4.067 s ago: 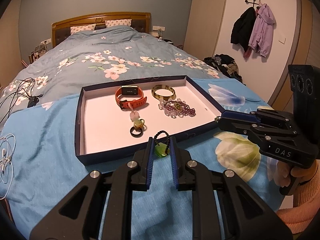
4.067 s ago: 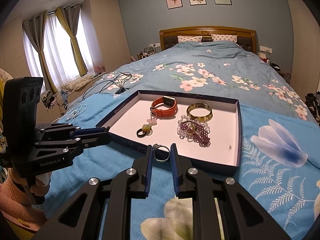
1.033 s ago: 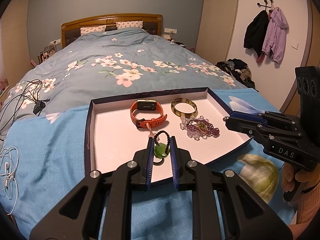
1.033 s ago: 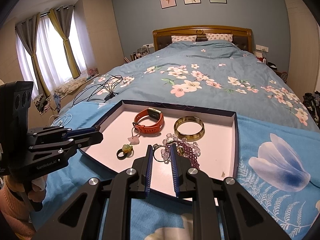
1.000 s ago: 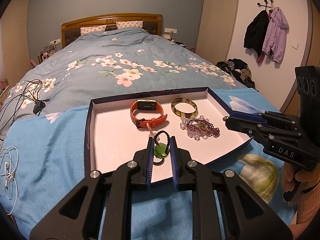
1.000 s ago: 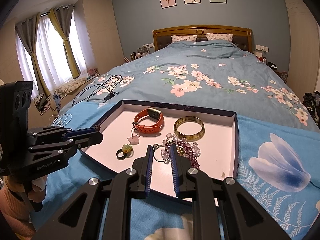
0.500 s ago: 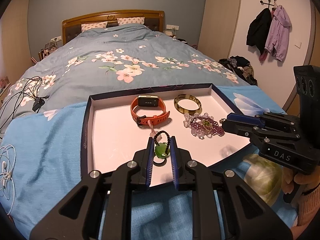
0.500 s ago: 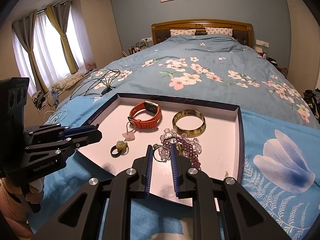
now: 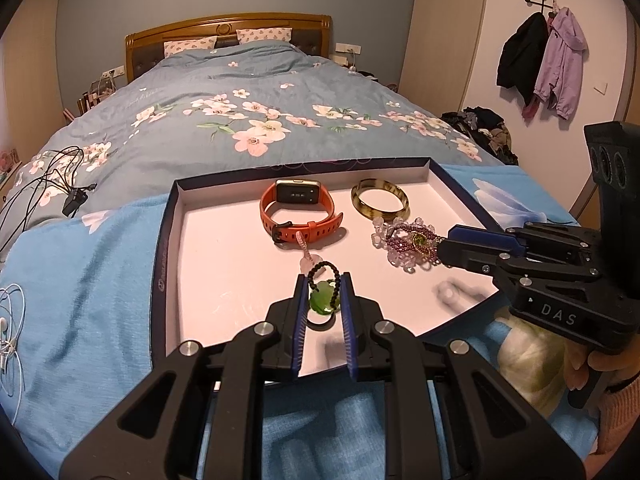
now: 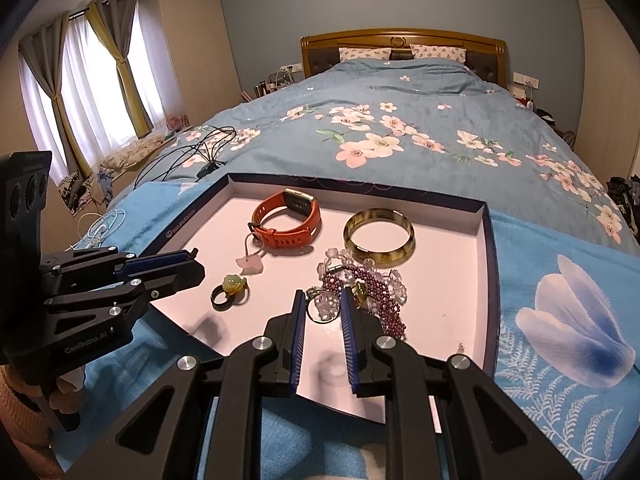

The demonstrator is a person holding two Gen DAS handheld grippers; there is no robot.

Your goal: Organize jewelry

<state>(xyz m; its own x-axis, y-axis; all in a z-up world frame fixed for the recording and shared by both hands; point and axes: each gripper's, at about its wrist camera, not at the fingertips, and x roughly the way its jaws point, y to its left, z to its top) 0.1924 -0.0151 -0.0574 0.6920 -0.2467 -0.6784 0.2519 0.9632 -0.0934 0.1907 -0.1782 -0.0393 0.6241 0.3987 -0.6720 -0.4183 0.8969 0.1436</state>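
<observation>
A dark-blue tray (image 9: 164, 256) with a pale inside lies on the bed. My left gripper (image 9: 324, 280) hovers over its near part, shut on a green pendant (image 9: 323, 303) with a black beaded cord. My right gripper (image 10: 322, 300) is shut on a thin silver ring (image 10: 322, 312) above the purple bead bracelet (image 10: 372, 284). In the tray lie an orange watch (image 10: 288, 220), an amber bangle (image 10: 379, 236), a pink charm (image 10: 250, 262) and a black ring with a yellow-green stone (image 10: 229, 292). Each gripper shows in the other's view: the right gripper (image 9: 444, 246), the left gripper (image 10: 192, 262).
The tray (image 10: 490, 280) rests on a blue flower-print blanket (image 9: 80, 280) over the bed's foot. Black cables (image 9: 52, 184) and white earphones (image 9: 8, 320) lie to the left. Coats (image 9: 544, 60) hang on the right wall. A person's hand (image 9: 600, 364) holds the right gripper.
Both grippers, earlier short of the tray's near edge, now hang over its inside, each still holding its piece. Over the last second they shifted only slightly.
</observation>
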